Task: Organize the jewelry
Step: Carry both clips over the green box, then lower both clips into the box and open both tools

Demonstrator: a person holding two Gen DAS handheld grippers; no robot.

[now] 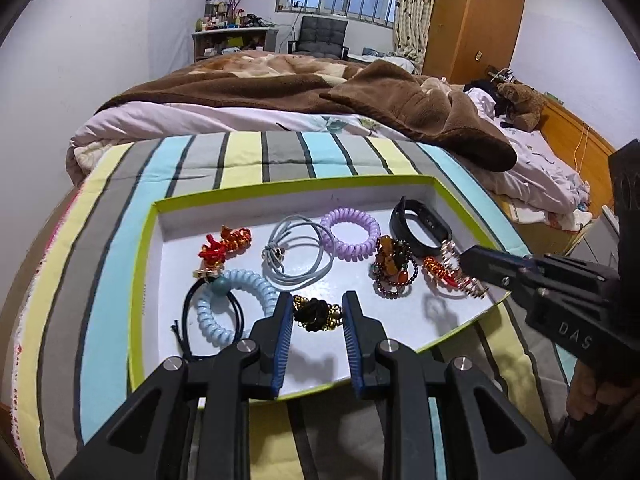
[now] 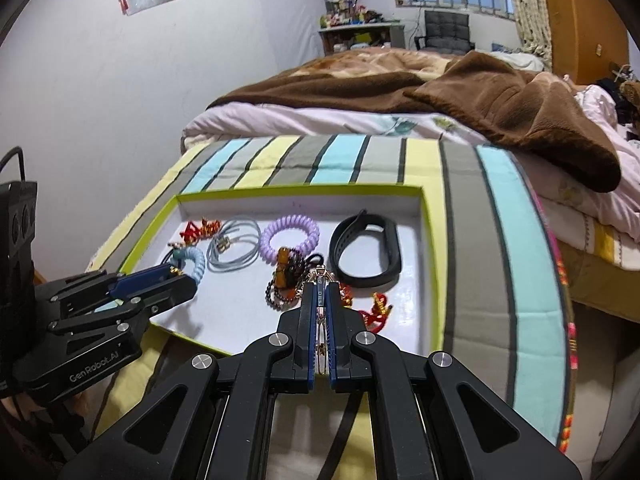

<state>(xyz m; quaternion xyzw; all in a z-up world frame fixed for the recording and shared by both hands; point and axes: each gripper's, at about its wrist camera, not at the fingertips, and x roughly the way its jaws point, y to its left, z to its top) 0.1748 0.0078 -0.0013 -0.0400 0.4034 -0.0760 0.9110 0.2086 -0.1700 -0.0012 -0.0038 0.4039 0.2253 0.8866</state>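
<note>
Shallow white tray point(image 1: 224, 200) with lime-green rim sits on a striped cushion point(image 1: 120, 216) at the foot of a bed point(image 1: 280, 80).

Left gripper point(image 1: 316, 316): jaws partly apart, pads flanking a black-and-gold bead bracelet point(image 1: 316, 314) near the tray's front edge. Pads appear to meet the bracelet's 2 ends; firm pinch or mere touch cannot be told.

Right gripper point(image 2: 320, 300): jaws closed on a thin rose-gold clasp piece point(image 2: 320, 276), which runs up between the blue pads and sticks out past the tips. In the left view it comes in from the right, tips over the tray's right front corner.

Tray contents, left view:
- red and orange charm point(image 1: 226, 244), back left
- grey cord loops point(image 1: 296, 252), centre
- purple coil tie point(image 1: 350, 234), touching the cord loops
- black wristband point(image 1: 418, 228), back right
- amber and dark bead bracelets point(image 1: 394, 266), bunched just in front of the wristband
- red and gold charm point(image 1: 438, 270), just beside the right gripper's tips
- light blue coil tie point(image 1: 230, 304), front left, with a black elastic point(image 1: 188, 320) lying across it
</note>
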